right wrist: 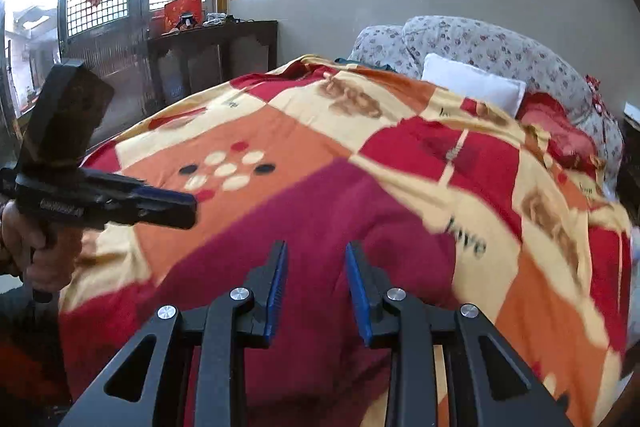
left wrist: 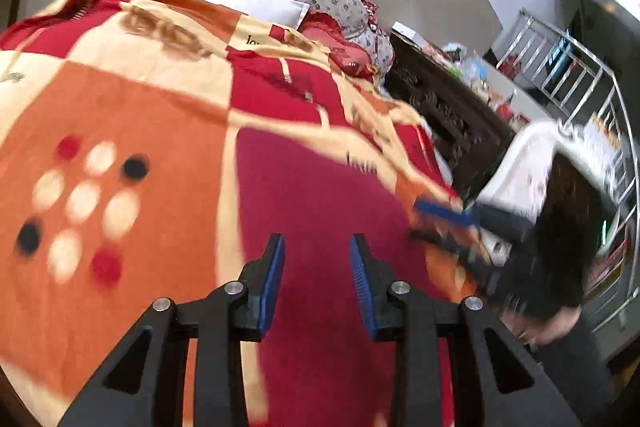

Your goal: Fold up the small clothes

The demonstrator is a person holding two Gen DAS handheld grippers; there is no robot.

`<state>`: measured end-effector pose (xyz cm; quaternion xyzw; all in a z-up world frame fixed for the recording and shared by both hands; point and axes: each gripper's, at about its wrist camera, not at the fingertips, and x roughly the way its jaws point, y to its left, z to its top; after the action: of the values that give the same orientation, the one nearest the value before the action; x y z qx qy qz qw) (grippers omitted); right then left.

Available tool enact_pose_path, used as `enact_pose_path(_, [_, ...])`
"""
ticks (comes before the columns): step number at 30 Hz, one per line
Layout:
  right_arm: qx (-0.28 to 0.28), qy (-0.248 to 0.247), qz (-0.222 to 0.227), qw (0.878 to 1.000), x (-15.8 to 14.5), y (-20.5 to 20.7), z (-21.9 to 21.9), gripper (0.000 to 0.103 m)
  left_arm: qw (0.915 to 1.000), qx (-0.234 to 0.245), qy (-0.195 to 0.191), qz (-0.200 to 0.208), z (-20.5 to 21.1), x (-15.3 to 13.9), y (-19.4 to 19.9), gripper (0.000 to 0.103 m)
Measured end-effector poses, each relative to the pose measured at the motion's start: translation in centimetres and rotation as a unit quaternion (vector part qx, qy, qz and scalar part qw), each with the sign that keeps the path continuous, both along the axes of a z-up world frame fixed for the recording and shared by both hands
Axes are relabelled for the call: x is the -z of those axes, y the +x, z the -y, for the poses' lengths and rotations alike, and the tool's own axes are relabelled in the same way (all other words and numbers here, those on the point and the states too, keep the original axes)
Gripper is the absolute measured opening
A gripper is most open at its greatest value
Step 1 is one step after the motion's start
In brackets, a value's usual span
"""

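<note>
My left gripper [left wrist: 317, 247] is open and empty, held above a bed covered by a red, orange and cream patchwork blanket [left wrist: 160, 115]. My right gripper [right wrist: 316, 253] is also open and empty above the same blanket [right wrist: 320, 195]. The right gripper shows blurred at the right of the left wrist view [left wrist: 452, 223]. The left gripper shows at the left of the right wrist view [right wrist: 160, 205], held in a hand. No small garment shows on the blanket in either view.
A floral duvet [right wrist: 480, 47], a white pillow [right wrist: 472, 87] and a red pillow [right wrist: 560, 131] lie at the head of the bed. A dark wooden cabinet [right wrist: 212, 55] stands by the wall. A dark carved cabinet [left wrist: 444, 111] and metal railing [left wrist: 576, 75] flank the bed's right side.
</note>
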<state>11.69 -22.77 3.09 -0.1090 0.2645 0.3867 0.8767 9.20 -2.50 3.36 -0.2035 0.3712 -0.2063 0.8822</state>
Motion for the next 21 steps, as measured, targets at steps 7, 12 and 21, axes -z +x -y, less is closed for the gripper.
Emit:
enact_pose_path(7, [0.021,-0.074,-0.052,0.996,5.4,5.0,-0.8,0.039,0.9929,0.026,0.052,-0.104,3.5,5.2,11.3,0.031])
enact_pose_path(12, [0.049,0.02,-0.076,0.996,7.7,5.2,2.2,0.04,0.9897,0.038,0.1,-0.095,5.2,6.2,11.4,0.033])
enact_pose_path(21, [0.043,0.008,-0.022,0.999,2.1,0.1,1.9,0.043,0.9951,0.07,0.057,-0.04,2.6,0.8,3.6,0.038])
